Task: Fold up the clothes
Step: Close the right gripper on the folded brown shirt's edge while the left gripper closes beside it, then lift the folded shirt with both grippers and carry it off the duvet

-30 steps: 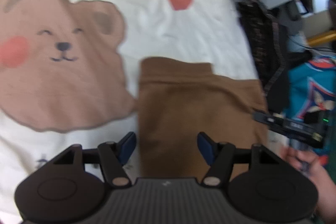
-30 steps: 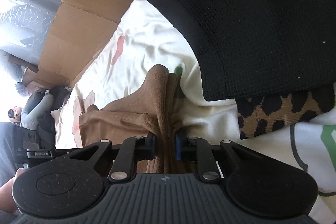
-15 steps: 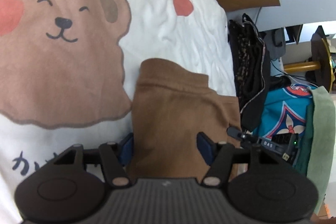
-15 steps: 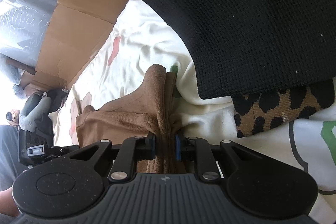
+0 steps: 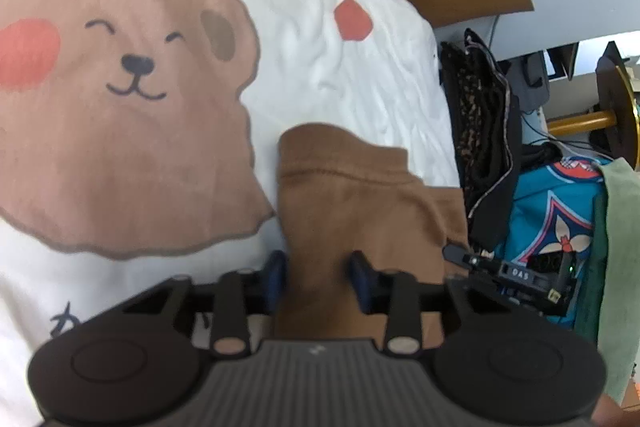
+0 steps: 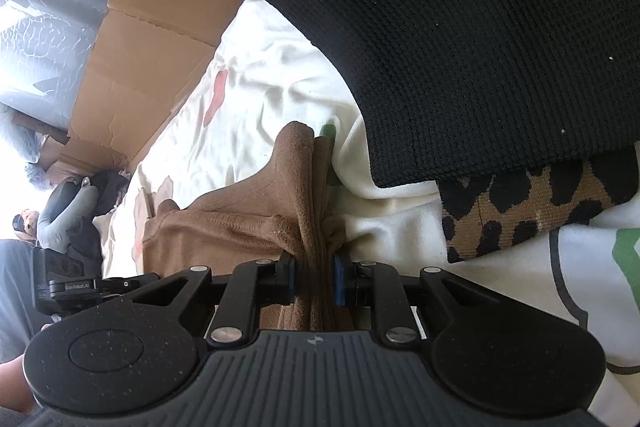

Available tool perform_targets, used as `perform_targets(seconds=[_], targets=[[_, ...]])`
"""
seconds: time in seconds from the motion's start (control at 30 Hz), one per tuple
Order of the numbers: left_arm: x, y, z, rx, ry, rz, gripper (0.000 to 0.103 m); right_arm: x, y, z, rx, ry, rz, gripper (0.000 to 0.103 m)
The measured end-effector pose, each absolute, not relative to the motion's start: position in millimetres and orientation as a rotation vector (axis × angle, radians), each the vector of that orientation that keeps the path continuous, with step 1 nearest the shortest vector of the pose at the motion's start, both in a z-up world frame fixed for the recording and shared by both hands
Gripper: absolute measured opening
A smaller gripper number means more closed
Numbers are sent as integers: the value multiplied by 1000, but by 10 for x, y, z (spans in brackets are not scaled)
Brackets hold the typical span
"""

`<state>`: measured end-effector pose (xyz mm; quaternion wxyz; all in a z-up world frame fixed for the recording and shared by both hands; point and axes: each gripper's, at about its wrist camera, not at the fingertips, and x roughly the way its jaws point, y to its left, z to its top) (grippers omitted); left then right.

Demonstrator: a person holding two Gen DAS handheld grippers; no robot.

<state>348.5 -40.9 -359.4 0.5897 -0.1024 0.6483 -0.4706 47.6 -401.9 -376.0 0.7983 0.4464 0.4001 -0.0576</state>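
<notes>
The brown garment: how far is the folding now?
Done: the brown garment lies doubled on the bear-print sheet, a layer already turned over. In hand: the right gripper is shut on a bunched edge; the left gripper jaws are closing around the other end. Left: finishing the fold and laying it flat. The black knit looks folded.

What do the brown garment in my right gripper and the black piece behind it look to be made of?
Brown garment: seemingly a soft brushed knit, matte, with a fuzzy nap and a stitched hem; it bunches in thick folds between the pads of the right gripper. Black piece: a waffle or rib knit, judging by its fine grid texture, matte with specks of lint. Exact fibres cannot be told.
</notes>
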Motion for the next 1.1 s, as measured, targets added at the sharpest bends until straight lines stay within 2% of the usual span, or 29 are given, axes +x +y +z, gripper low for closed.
perform_targets(seconds=[0.1, 0.27, 0.37, 0.4, 0.43, 0.5, 0.57, 0.7, 0.73, 0.83, 0.87, 1.1], targets=[[3469, -388, -3629, -259, 1523, -1120, 52, 464, -4050, -3766, 960, 861, -119, 18], [3445, -440, -3690, -262, 1508, -1177, 54, 468, -4062, -3792, 971, 861, -117, 19], [3523, -484, -3731, -302, 1523, -1168, 44, 476, -4064, -3796, 974, 862, -117, 19], [3537, -503, -3726, -294, 1517, -1166, 35, 478, -4064, -3792, 972, 862, -116, 19], [3551, -521, -3719, -284, 1510, -1164, 19, 479, -4062, -3783, 970, 862, -116, 19], [3559, -537, -3700, -297, 1510, -1186, 11, 476, -4062, -3763, 967, 859, -115, 19], [3556, -557, -3645, -304, 1498, -1207, 9, 467, -4067, -3752, 972, 853, -114, 18], [3541, -539, -3595, -303, 1483, -1206, 11, 451, -4080, -3765, 988, 846, -108, 18], [3539, -537, -3611, -291, 1486, -1191, 19, 459, -4083, -3781, 990, 852, -106, 19], [3541, -526, -3659, -272, 1495, -1161, 34, 483, -4115, -3811, 1000, 868, -89, 23], [3552, -532, -3674, -279, 1499, -1162, 35, 497, -4120, -3814, 994, 875, -83, 29], [3638, -640, -3742, -338, 1498, -1141, 37, 599, -4133, -3878, 990, 881, -62, 33]])
